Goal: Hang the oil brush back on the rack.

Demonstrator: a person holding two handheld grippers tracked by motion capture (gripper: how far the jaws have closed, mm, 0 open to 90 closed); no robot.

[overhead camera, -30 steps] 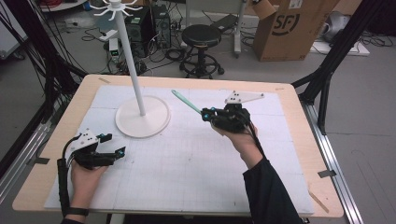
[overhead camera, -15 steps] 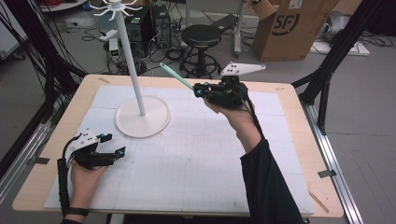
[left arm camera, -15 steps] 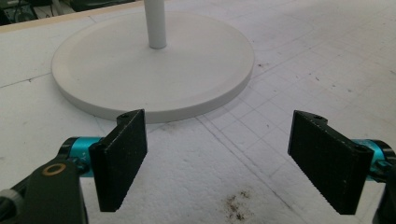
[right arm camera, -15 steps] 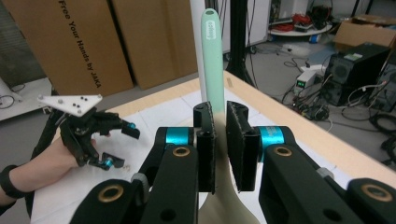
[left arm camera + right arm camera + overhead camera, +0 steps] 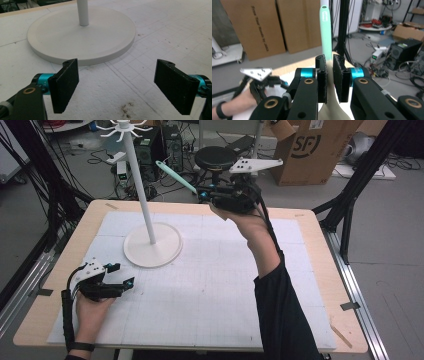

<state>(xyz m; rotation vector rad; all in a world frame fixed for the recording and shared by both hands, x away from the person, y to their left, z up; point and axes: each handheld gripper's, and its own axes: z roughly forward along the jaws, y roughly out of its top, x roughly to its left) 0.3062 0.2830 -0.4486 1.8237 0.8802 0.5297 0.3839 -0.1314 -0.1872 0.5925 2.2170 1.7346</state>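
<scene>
A mint-green utensil handle sticks out to the left from my right gripper, which is shut on it and raised high over the table's far edge. In the right gripper view the handle rises straight up between the closed jaws of the gripper, with a cream part below them. A white stand has a round base, a thin pole and hooks at the top. My left gripper rests open at the front left, its wide-apart jaws facing the base.
A white gridded mat covers the wooden table. Beyond the far edge stand a black stool, cardboard boxes and electronics with cables. Black frame legs flank the right side.
My right gripper has lifted the utensil off table height and carried it up and to the far side, toward the stand's pole. The left gripper has stayed put.
</scene>
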